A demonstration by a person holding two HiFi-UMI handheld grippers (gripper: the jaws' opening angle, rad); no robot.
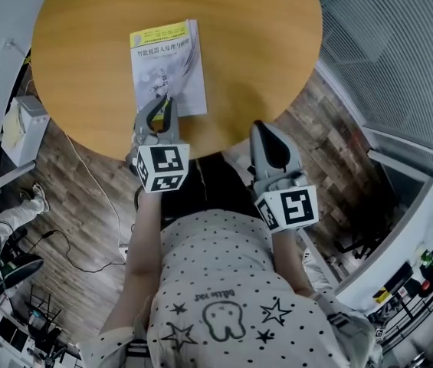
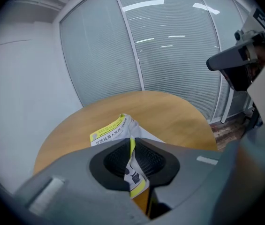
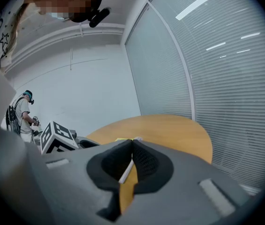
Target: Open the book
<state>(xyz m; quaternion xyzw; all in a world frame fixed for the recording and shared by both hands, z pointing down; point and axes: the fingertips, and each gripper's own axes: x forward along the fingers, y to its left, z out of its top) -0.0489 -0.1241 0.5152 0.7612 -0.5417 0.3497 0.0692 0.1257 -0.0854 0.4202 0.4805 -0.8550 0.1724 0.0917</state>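
The left tongs [image 2: 131, 143] were closed to a narrow gap on the near edge of the book's cover [image 2: 109, 131], the sheet pinched between the pads and bent upward from the pages. The right tongs [image 3: 132, 146] were closed with nothing between them, held short of the surface [image 1: 262, 37] and apart from the book [image 1: 168, 64].

The book lay flat near the front rim of the round wooden surface, its near end toward us. We judged the task only begun: the cover was gripped and its near edge raised a little, but in the head view the book looked closed, with no inside page showing. What remained was to lift the cover further, swing it over and lay it flat. The right tongs had no part in this yet.

The cover carried a yellow band across its top with small dark print, and below it a title line in Chinese characters, too small for us to read with certainty.
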